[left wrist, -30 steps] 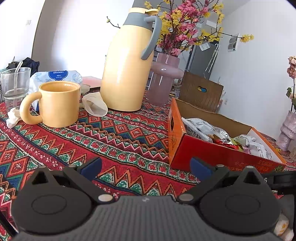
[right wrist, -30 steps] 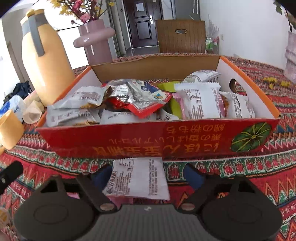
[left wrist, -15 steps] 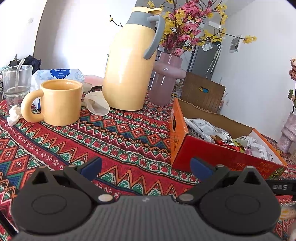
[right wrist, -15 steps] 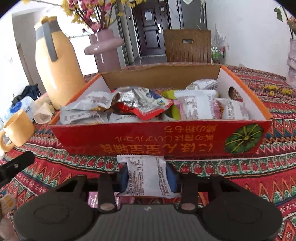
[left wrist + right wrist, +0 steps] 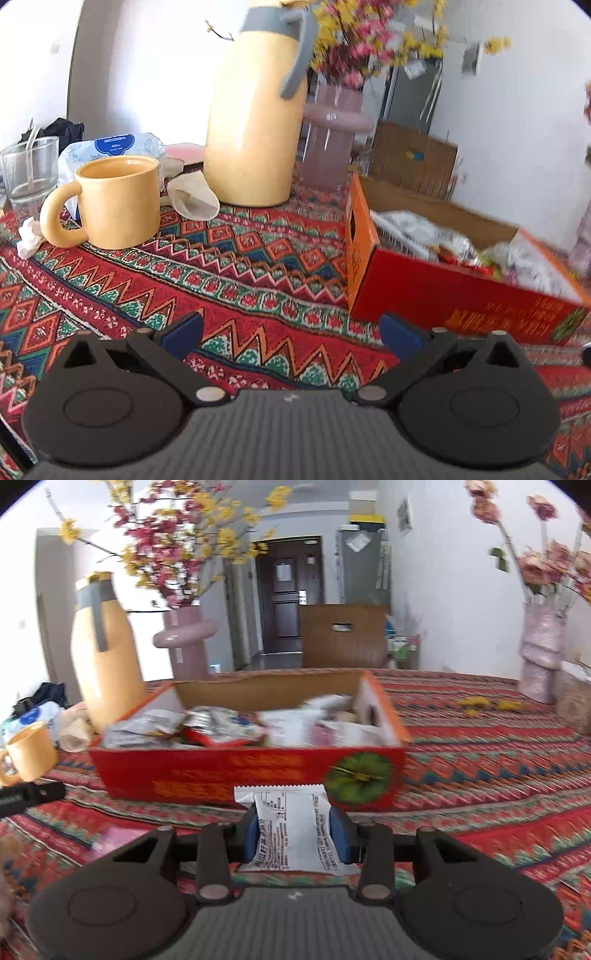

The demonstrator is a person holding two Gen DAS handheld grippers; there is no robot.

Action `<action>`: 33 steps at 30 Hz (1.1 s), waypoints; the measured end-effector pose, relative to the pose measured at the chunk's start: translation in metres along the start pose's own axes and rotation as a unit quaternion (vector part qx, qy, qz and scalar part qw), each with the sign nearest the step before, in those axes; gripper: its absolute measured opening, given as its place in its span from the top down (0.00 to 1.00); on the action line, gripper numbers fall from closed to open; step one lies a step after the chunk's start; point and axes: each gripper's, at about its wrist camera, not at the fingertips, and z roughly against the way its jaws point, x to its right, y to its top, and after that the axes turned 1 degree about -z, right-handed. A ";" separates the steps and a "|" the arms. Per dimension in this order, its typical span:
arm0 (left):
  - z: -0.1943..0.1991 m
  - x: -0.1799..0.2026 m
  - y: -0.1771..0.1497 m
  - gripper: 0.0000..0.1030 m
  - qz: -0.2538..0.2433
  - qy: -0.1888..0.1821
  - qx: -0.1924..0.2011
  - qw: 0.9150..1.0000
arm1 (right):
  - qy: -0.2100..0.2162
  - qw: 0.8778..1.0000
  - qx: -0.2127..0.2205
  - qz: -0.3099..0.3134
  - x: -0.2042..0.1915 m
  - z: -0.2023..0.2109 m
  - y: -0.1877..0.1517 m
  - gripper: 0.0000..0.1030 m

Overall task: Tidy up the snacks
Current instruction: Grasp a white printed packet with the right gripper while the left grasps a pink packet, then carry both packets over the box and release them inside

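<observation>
My right gripper [image 5: 295,829] is shut on a white snack packet [image 5: 293,830] with printed text, held a little above the patterned cloth in front of the red cardboard box [image 5: 207,775]. Several snack packets [image 5: 221,727] lie inside the box. In the left wrist view, my left gripper [image 5: 291,332] stands open over the tablecloth with nothing between its fingers, and the red box [image 5: 424,291] sits to its right, blurred.
A yellow mug [image 5: 114,201], a tall yellow thermos [image 5: 255,122], a pink vase with flowers [image 5: 330,140], a drinking glass [image 5: 27,170] and a wipes pack [image 5: 114,146] stand at the left back. A second pink vase [image 5: 541,657] stands far right.
The right gripper closed on the white packet and lifted it back from the box. The left gripper stayed open and barely shifted.
</observation>
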 end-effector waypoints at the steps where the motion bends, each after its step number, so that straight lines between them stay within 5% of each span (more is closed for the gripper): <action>1: 0.000 0.004 0.000 0.00 -0.011 0.004 -0.006 1.000 | -0.011 1.000 0.000 -0.003 0.008 0.000 -0.003 0.63; 12: 0.018 0.093 -0.001 0.00 -0.064 -0.055 -0.073 0.994 | -0.018 0.999 -0.017 -0.033 0.041 -0.019 -0.021 0.62; 21: 0.002 0.140 -0.009 0.00 -0.081 -0.021 -0.123 0.989 | 0.001 0.999 -0.004 -0.040 0.043 -0.012 -0.025 0.62; 33: -0.010 0.138 -0.027 0.00 -0.078 0.012 -0.148 0.986 | 0.015 0.999 0.008 -0.042 0.044 -0.008 -0.026 0.62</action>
